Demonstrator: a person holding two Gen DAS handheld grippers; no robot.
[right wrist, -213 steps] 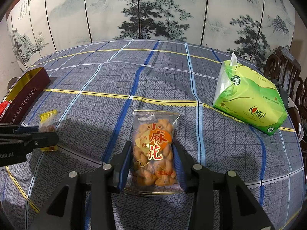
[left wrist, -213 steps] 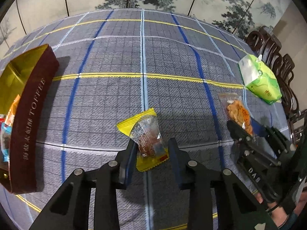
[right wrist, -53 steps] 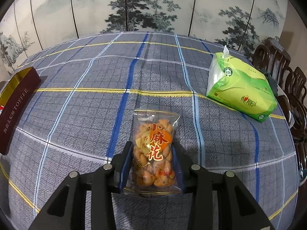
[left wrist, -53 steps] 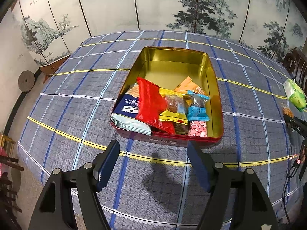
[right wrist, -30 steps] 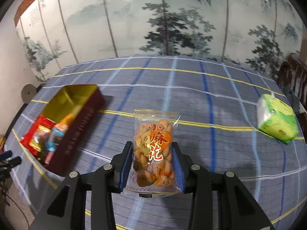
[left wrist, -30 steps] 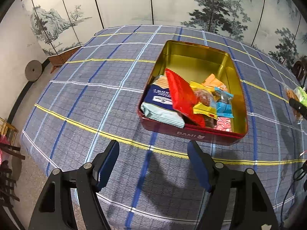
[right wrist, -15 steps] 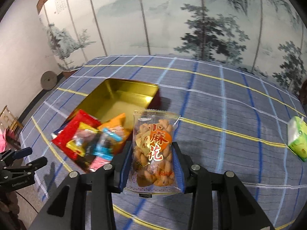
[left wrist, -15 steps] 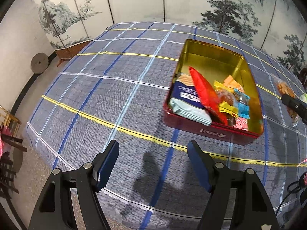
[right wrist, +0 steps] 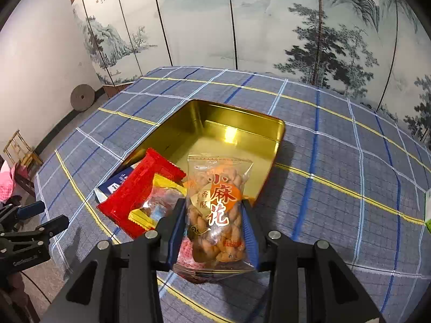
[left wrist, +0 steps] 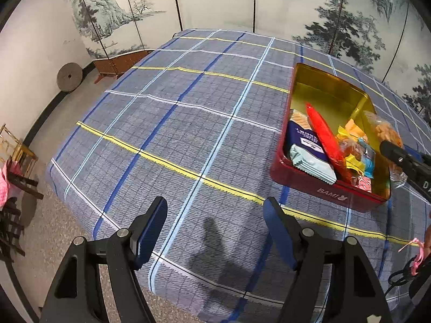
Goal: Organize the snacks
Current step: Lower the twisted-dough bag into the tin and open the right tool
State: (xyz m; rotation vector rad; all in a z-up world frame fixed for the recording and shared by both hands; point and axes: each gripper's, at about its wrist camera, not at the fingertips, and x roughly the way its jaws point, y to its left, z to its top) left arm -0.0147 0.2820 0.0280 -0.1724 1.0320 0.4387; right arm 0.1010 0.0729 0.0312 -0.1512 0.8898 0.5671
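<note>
My right gripper [right wrist: 214, 226] is shut on a clear bag of fried dough twists [right wrist: 218, 207] with orange print and holds it over the near end of the red and gold tin [right wrist: 237, 134]. The tin holds a red packet [right wrist: 137, 191], a blue packet [right wrist: 118, 181] and several small wrapped snacks. In the left wrist view the tin [left wrist: 320, 188] stands at the right, with the bag [left wrist: 383, 132] and the right gripper's fingers [left wrist: 404, 158] over its right side. My left gripper [left wrist: 215, 231] is open and empty above the tablecloth, left of the tin.
The table has a grey plaid cloth [left wrist: 188, 123]. Its near edge and left corner drop to the floor [left wrist: 40, 140]. A painted folding screen [right wrist: 269, 27] stands behind. A green tissue pack [right wrist: 427, 207] shows at the right edge.
My right gripper has carried the dough twist bag left, from beside the tin to over its near end. My left gripper has drawn further back and left from the tin, still open.
</note>
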